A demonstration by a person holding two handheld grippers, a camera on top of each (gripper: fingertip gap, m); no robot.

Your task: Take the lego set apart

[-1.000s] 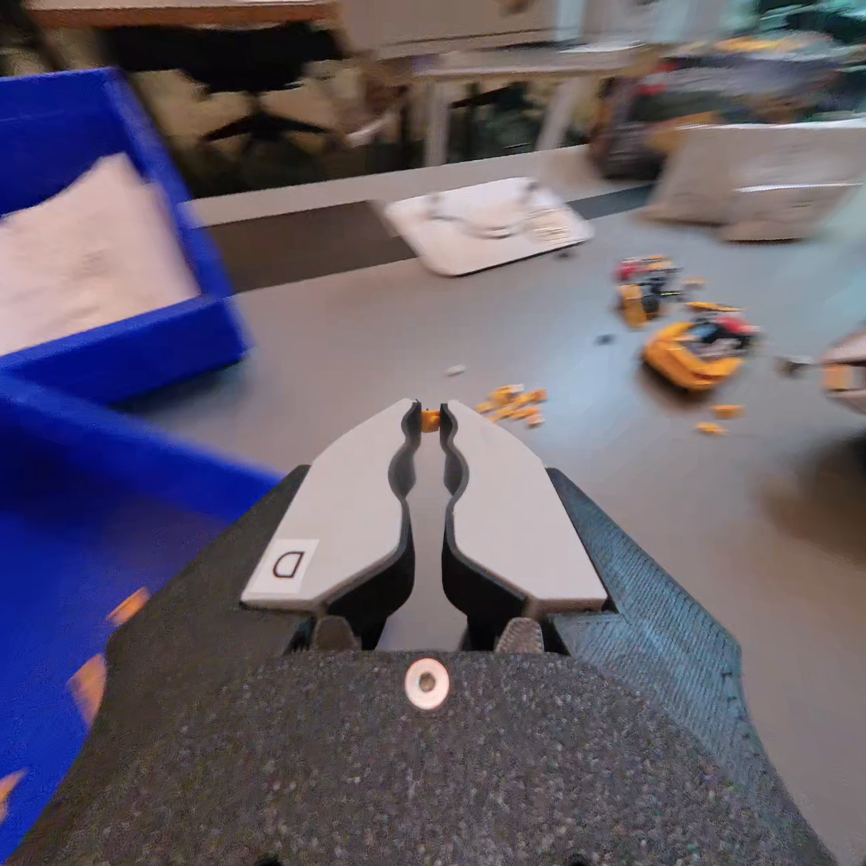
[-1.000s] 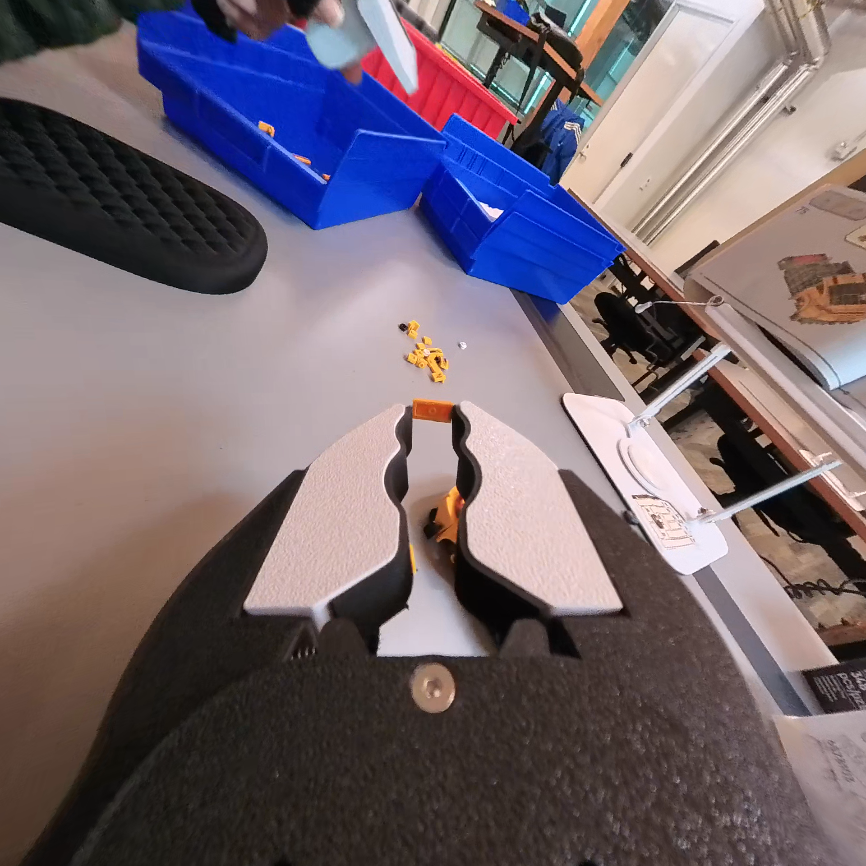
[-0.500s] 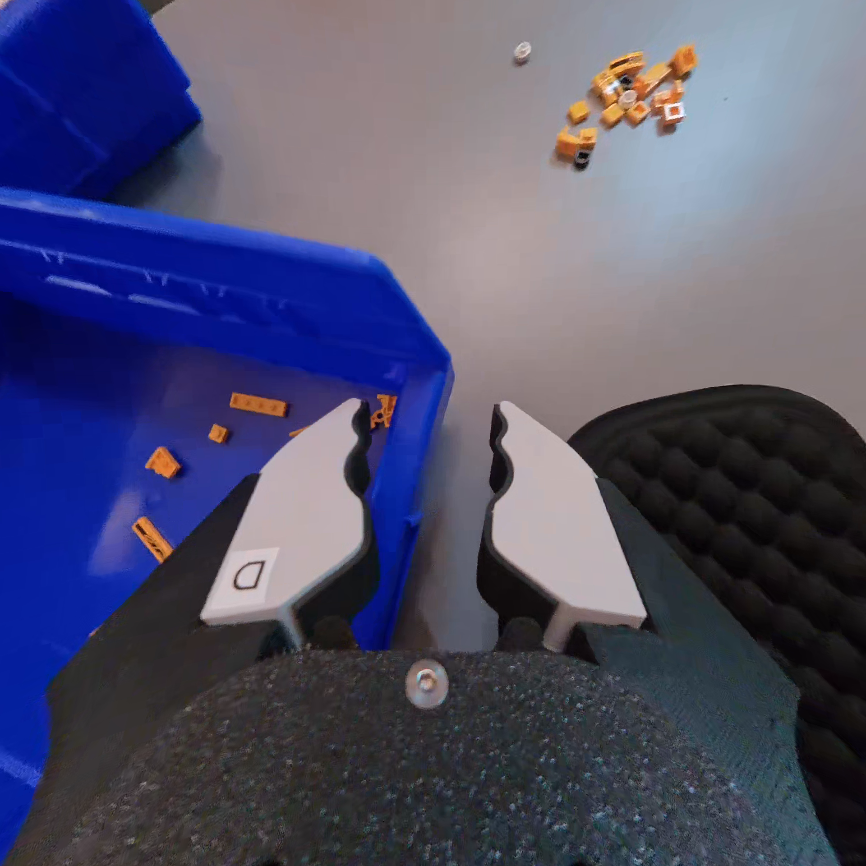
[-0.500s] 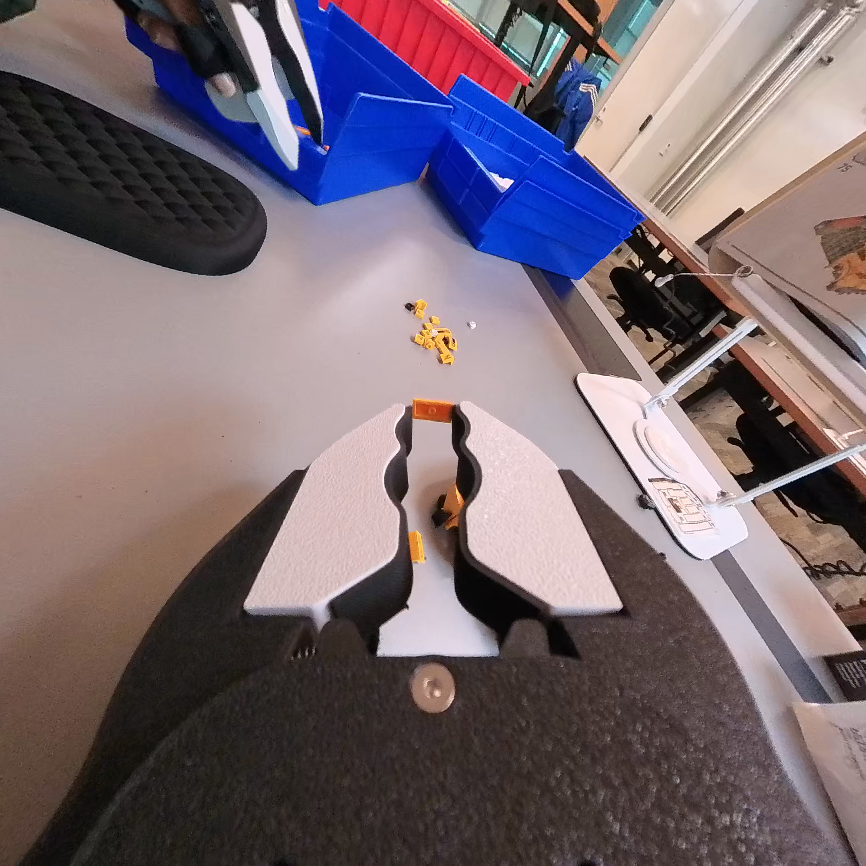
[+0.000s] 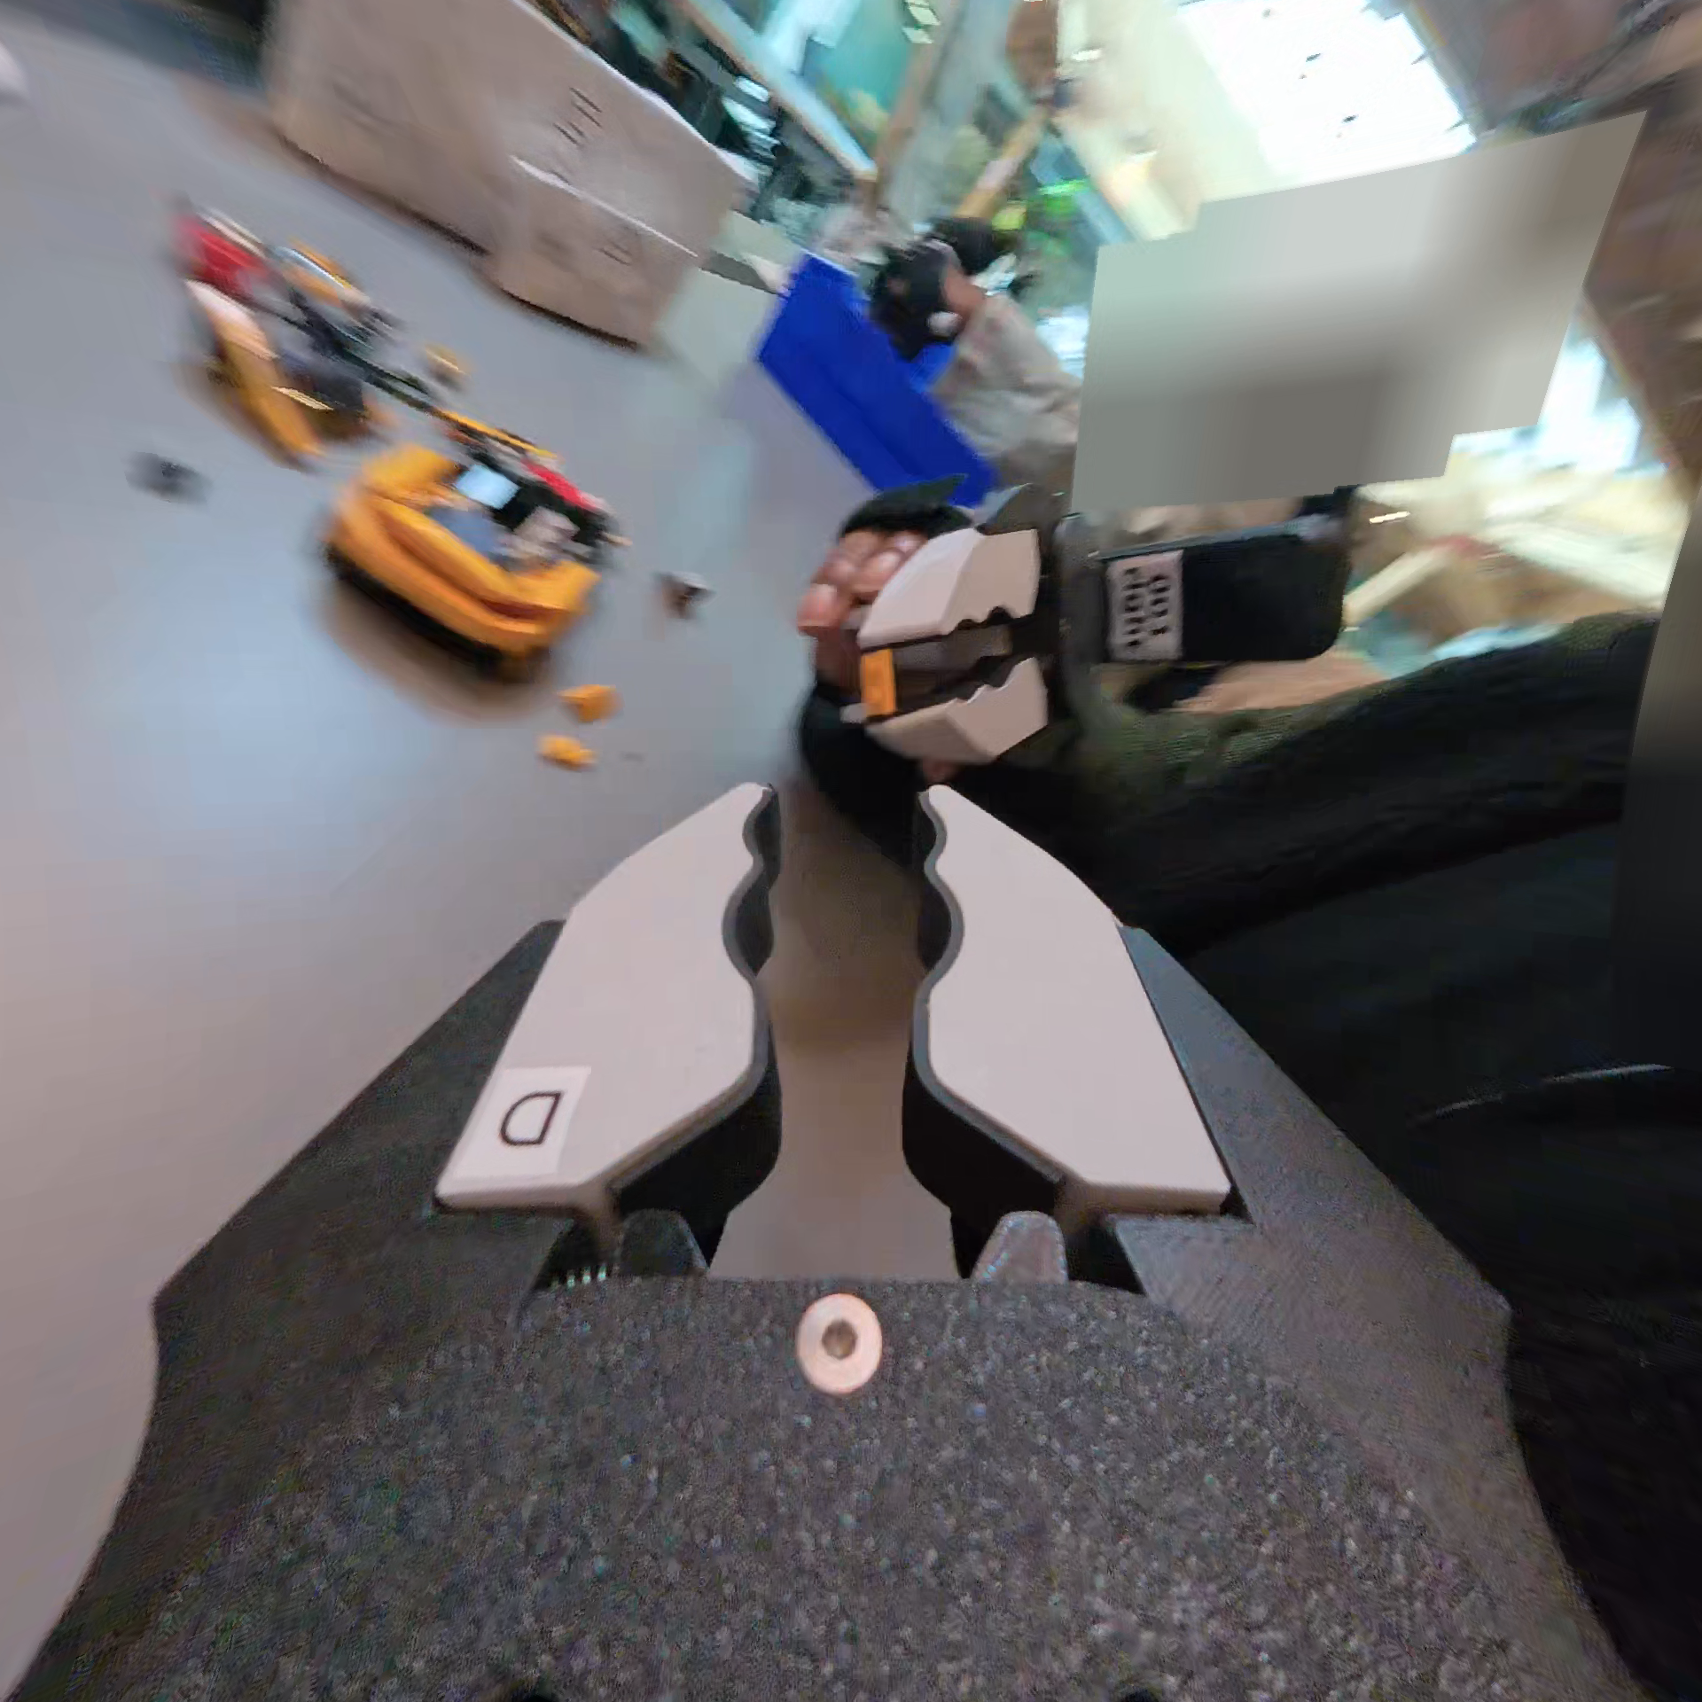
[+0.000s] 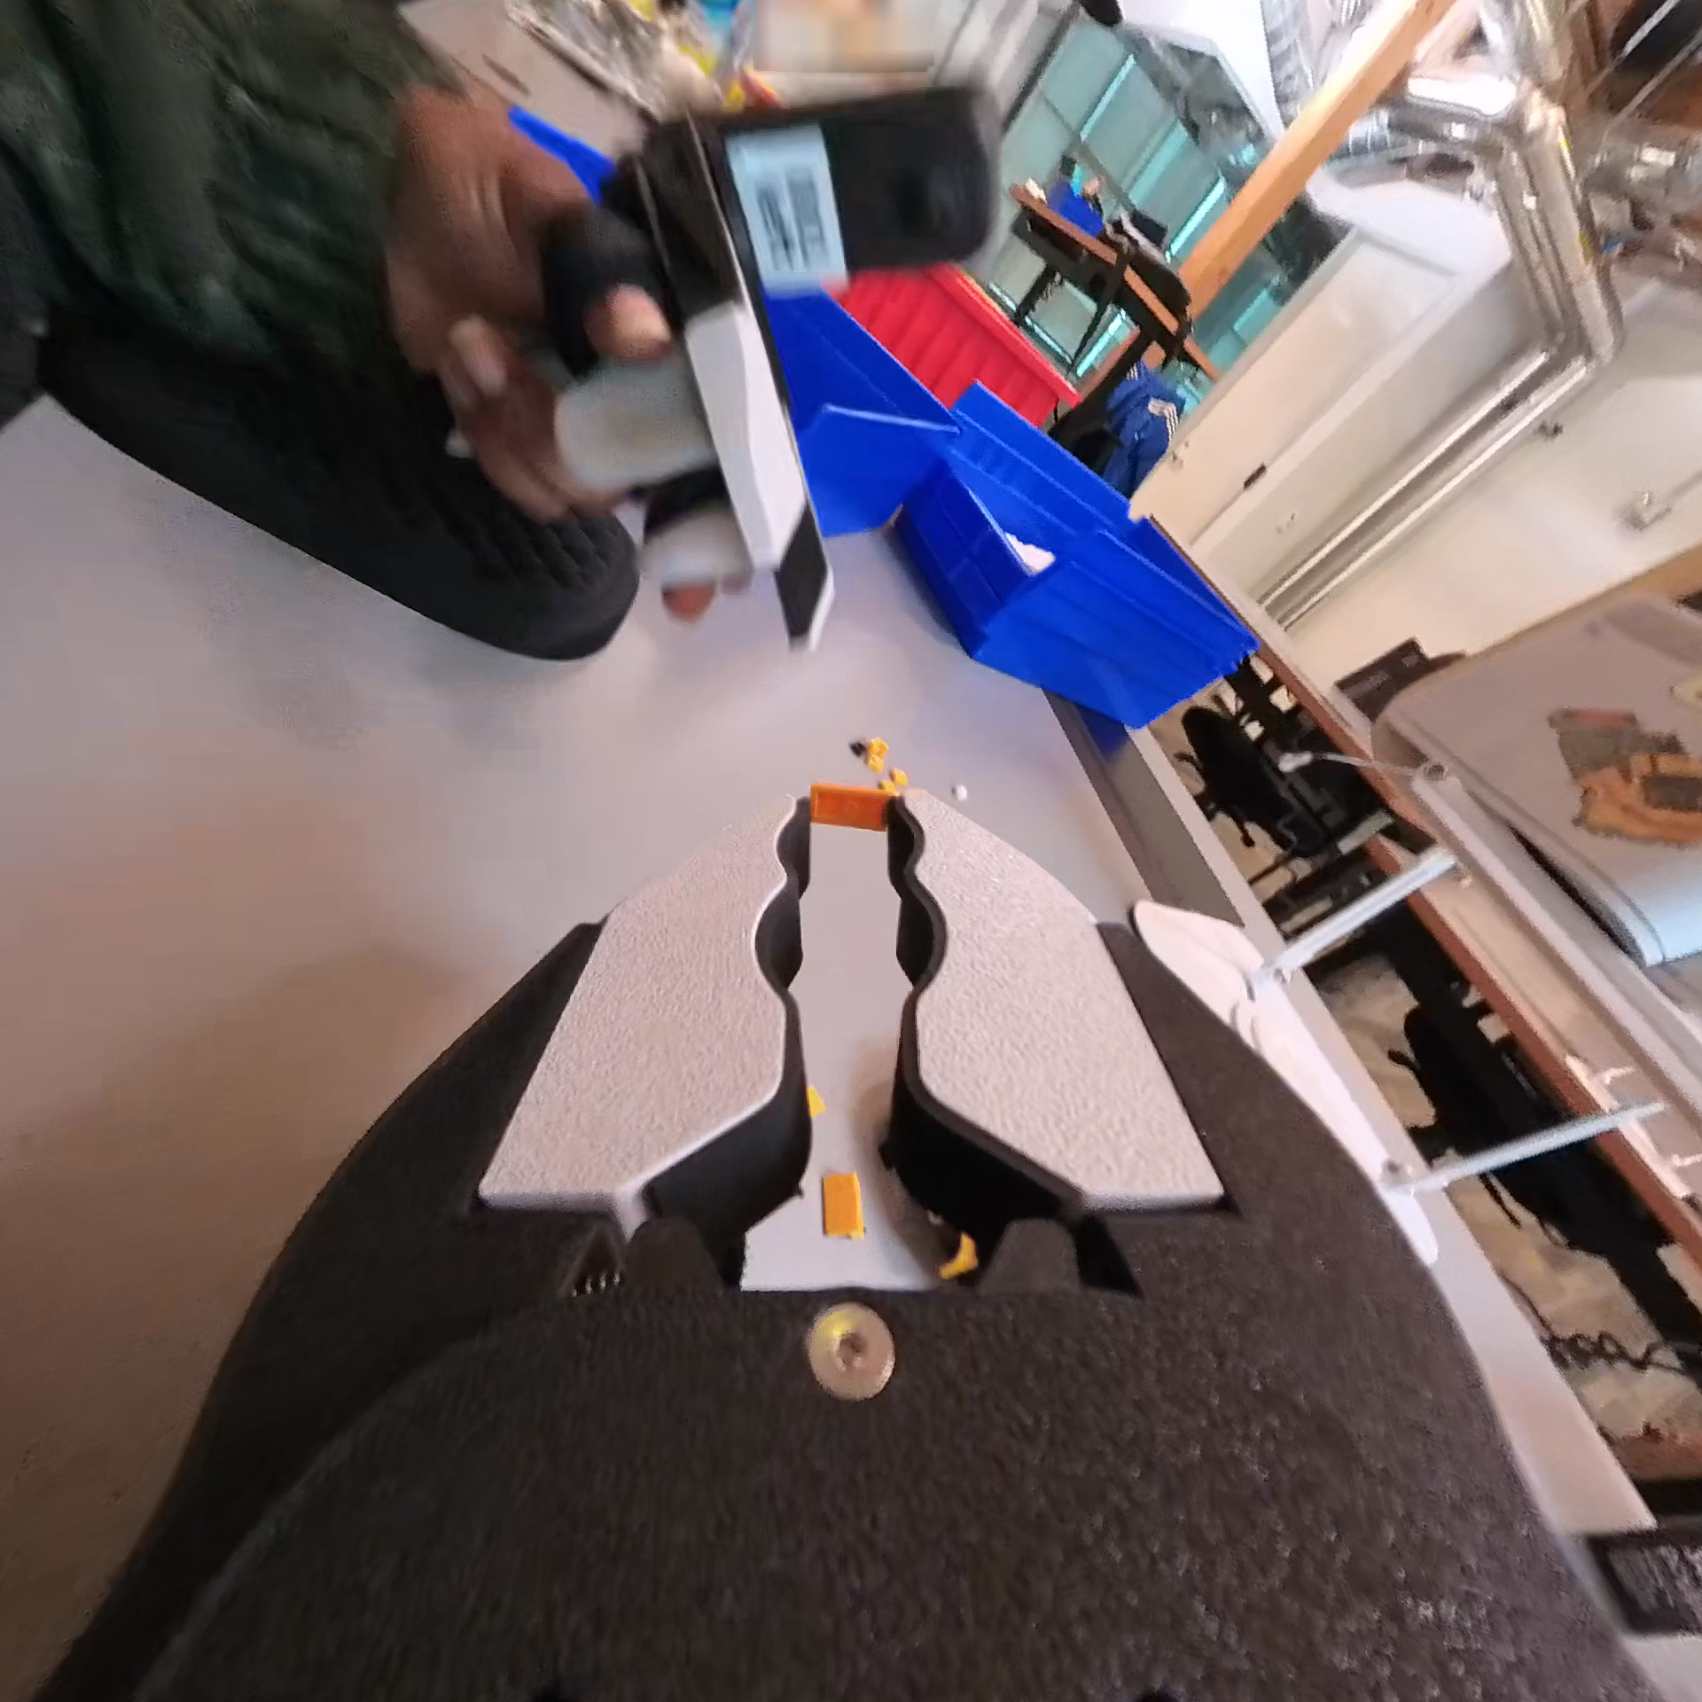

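My left gripper (image 5: 847,801) is open and empty above the grey table. In the left wrist view it points at my right gripper (image 5: 861,686), which is shut on a small orange plate (image 5: 877,683). The right wrist view shows that orange plate (image 6: 849,809) pinched between the fingertips of the right gripper (image 6: 849,815). The left gripper (image 6: 764,553) hangs blurred ahead, held by a hand. A partly stripped yellow lego car (image 5: 460,553) lies on the table to the left. A second lego chunk (image 5: 267,350) lies beyond it.
Loose orange pieces (image 5: 589,700) lie near the car, and a small pile (image 6: 880,764) lies ahead of the right gripper. Blue bins (image 6: 1059,571), a red bin (image 6: 921,322) and a black mat (image 6: 516,571) stand behind. A white lamp base (image 6: 1289,1059) sits at the table's right edge. The tips of one gripper are about 5 cm away from the tips of the other.
My left gripper carried a small orange piece to the blue bin, opened there, and has swung back toward the right gripper. The right gripper still holds its orange plate.
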